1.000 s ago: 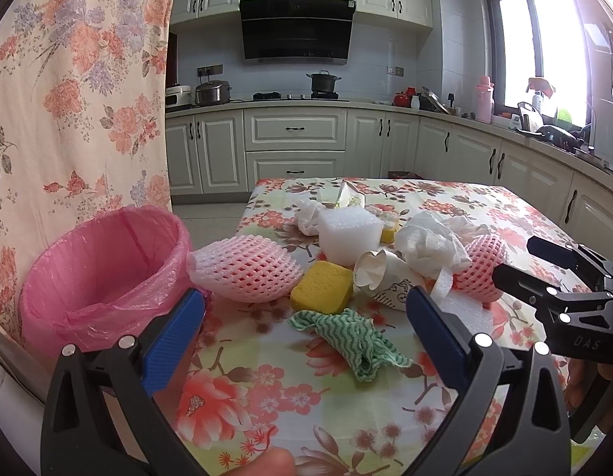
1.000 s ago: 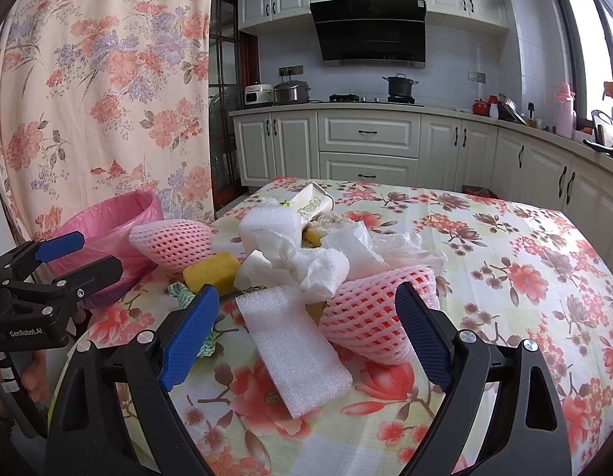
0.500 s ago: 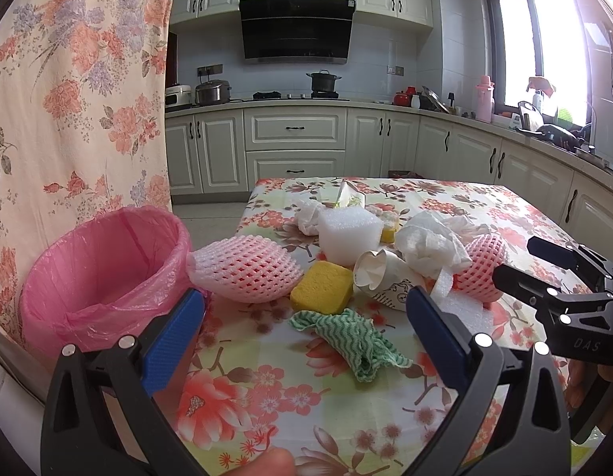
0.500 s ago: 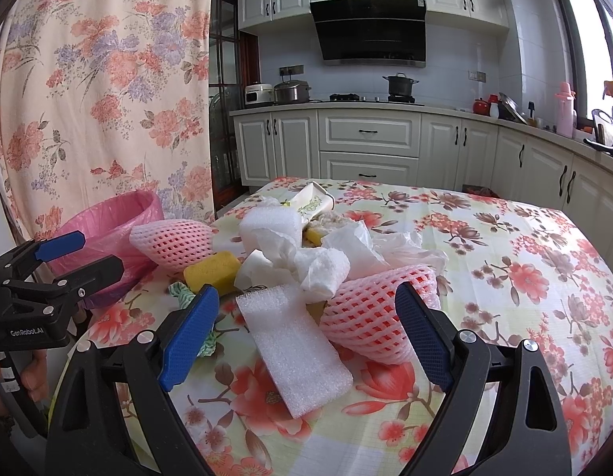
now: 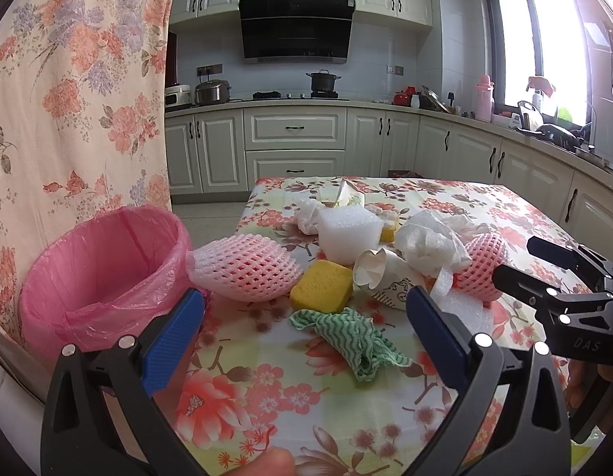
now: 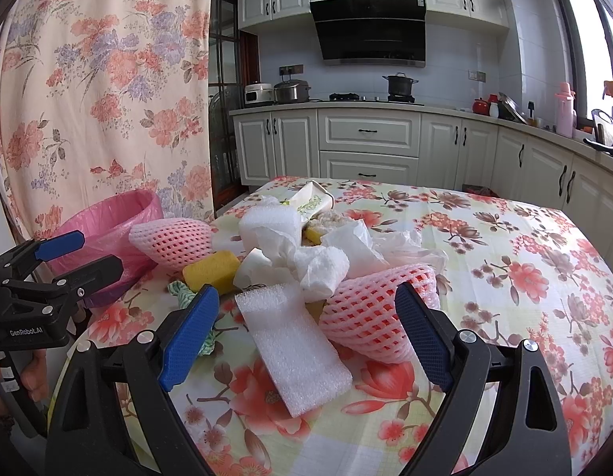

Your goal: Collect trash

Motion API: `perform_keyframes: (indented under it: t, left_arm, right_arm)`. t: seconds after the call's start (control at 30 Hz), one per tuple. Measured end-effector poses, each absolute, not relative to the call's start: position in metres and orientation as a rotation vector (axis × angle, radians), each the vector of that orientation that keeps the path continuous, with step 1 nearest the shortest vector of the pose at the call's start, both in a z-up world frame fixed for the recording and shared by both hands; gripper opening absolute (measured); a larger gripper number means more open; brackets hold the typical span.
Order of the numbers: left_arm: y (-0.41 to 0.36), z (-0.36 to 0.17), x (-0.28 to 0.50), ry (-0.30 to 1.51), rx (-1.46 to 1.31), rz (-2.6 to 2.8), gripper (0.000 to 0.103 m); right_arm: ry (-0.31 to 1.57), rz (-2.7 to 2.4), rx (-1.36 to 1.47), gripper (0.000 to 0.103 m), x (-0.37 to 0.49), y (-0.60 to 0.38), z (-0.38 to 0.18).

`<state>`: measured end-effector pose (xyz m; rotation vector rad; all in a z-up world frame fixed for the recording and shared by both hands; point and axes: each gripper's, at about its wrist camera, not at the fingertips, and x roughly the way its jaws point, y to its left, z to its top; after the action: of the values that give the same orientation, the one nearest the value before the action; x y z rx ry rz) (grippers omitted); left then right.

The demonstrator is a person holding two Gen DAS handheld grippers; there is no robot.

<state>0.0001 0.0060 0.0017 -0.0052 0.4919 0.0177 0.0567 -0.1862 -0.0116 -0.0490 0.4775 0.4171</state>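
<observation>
left fingers (image 5: 305, 325): spread wide, empty, raised over the near left of the bench; blue pads, a fingertip peeking in at the bottom edge.
right fingers (image 6: 306, 327): spread wide, empty, raised over the near end of the foam strip and the right net.
rag (image 5: 352, 337): green-striped, crumpled, lies between the left fingers; long axis runs from far left to near right.
foam strip (image 6: 292, 343): white, flat, between the right fingers; long axis near-right to far-left, far end tucked under the tissue.
right net (image 6: 376, 317): pink foam sleeve just right of the strip, on its side, open mouth to the far right; its near right edge is hidden behind the right pad.
left net (image 5: 245, 271): pink sleeve on its side, long axis left-right, narrow end by the bin.
sponge (image 5: 321, 285): yellow, just right of the left net, far of the rag.
tissue (image 6: 322, 263): white wads heaped mid-pile; what lies beneath is hard to make out.
foam block (image 5: 349, 234): white, far side of the pile, covering most of a second yellow piece.
carton (image 6: 312, 202): farthest, partly hidden by the block.
bin (image 5: 96, 273): pink-lined, at the left edge of the bench (image 6: 504, 277); its base is cut off by the left fingers.
</observation>
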Motion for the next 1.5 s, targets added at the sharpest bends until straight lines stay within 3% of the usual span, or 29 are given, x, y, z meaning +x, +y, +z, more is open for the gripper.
perform_keyframes:
  t: [0.6,1.27,1.4,1.5]
  left_arm:
    - [0.009,-0.011,0.006,0.529,-0.045,-0.01,0.099]
    - [0.004,-0.03,0.033,0.658,-0.107,-0.028,0.098]
    - [-0.001,-0.034,0.041,0.691,-0.113,-0.039,0.097]
    - [-0.005,-0.037,0.048,0.72,-0.116,-0.047,0.089]
  right_arm:
    - [0.517,0.312,-0.048,0.085,0.071,-0.216,-0.023]
    - [0.763,0.304,-0.032,0.084,0.14,-0.22,-0.049]
    - [0.788,0.304,-0.055,0.066,0.144,-0.216,-0.053]
    - [0.805,0.312,-0.066,0.059,0.146,-0.214,-0.057]
